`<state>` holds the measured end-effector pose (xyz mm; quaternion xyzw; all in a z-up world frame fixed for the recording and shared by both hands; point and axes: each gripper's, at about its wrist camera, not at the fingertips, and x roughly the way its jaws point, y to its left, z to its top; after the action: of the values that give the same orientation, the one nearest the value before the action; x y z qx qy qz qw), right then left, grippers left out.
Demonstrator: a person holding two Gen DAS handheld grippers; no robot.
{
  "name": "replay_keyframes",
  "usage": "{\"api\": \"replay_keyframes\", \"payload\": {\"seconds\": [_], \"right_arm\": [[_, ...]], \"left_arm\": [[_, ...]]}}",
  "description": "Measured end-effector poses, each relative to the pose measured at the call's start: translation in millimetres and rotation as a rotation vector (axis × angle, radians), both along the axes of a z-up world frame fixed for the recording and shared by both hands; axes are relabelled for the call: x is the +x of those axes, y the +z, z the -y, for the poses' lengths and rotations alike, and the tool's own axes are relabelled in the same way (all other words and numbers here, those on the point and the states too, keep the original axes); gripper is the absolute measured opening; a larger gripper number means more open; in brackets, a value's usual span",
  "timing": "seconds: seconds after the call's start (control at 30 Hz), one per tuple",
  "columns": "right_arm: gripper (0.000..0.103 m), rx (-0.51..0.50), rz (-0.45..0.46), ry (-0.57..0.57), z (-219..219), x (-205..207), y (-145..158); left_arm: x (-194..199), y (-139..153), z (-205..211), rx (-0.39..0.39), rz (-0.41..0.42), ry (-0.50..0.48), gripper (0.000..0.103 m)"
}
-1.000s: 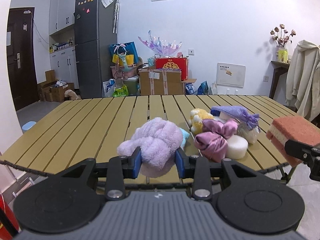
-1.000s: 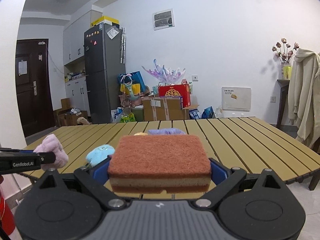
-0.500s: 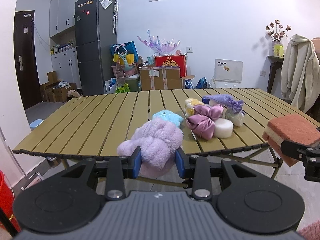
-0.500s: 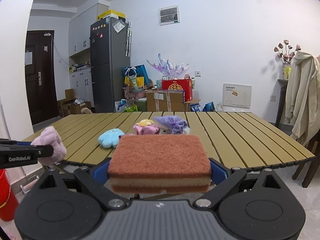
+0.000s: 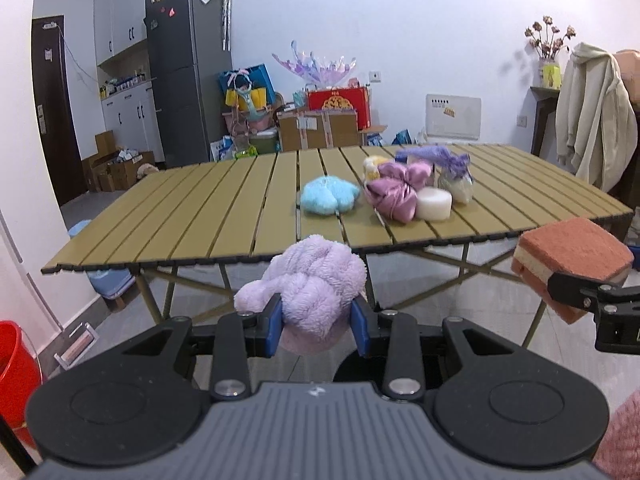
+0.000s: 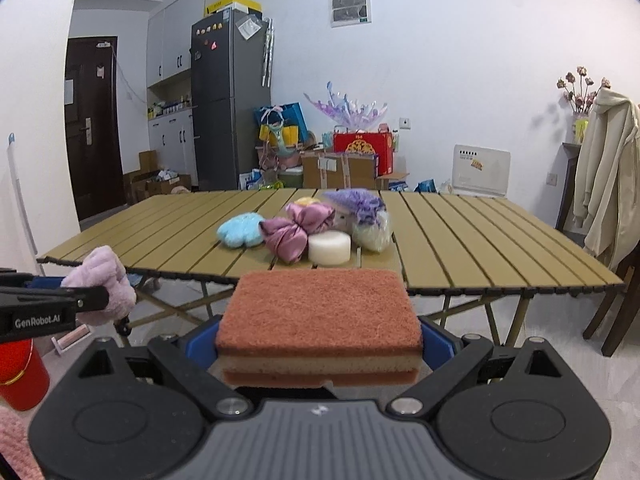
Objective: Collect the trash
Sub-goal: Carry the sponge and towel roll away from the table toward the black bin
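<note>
Right gripper [image 6: 319,338] clamped on orange sponge [image 6: 319,320] — off the slatted table [image 6: 460,240], red bucket [image 6: 20,376] lower left.

Black left gripper [image 5: 317,329], blue fingers [image 5: 274,325], silver screws, 2 round discs.

Looked like a lived-in home: tall grey fridge [image 6: 230,96] beside white kitchen cabinets [image 6: 170,142], stacked cardboard boxes [image 6: 340,170], coat [image 6: 604,172] draped over a chair, slatted folding desk [image 6: 480,240].
</note>
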<state>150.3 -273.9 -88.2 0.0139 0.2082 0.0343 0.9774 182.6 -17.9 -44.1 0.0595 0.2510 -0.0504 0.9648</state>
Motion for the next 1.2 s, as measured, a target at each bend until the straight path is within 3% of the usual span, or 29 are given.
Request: {"api": "replay_keyframes", "payload": {"seconds": [0.5,1.2], "right_arm": [[0.097,-0.029,-0.167,0.034,-13.8,-10.4,-49.3],[0.097,-0.036,-0.452,-0.018,-3.7,18.8,-132.8]], "left_arm": [[-2.7,-60.2,-4.7,0.022,-0.153,0.036,0.035],[24.7,-136.4,-0.4,0.074,-0.355,0.068,0.035]]}}
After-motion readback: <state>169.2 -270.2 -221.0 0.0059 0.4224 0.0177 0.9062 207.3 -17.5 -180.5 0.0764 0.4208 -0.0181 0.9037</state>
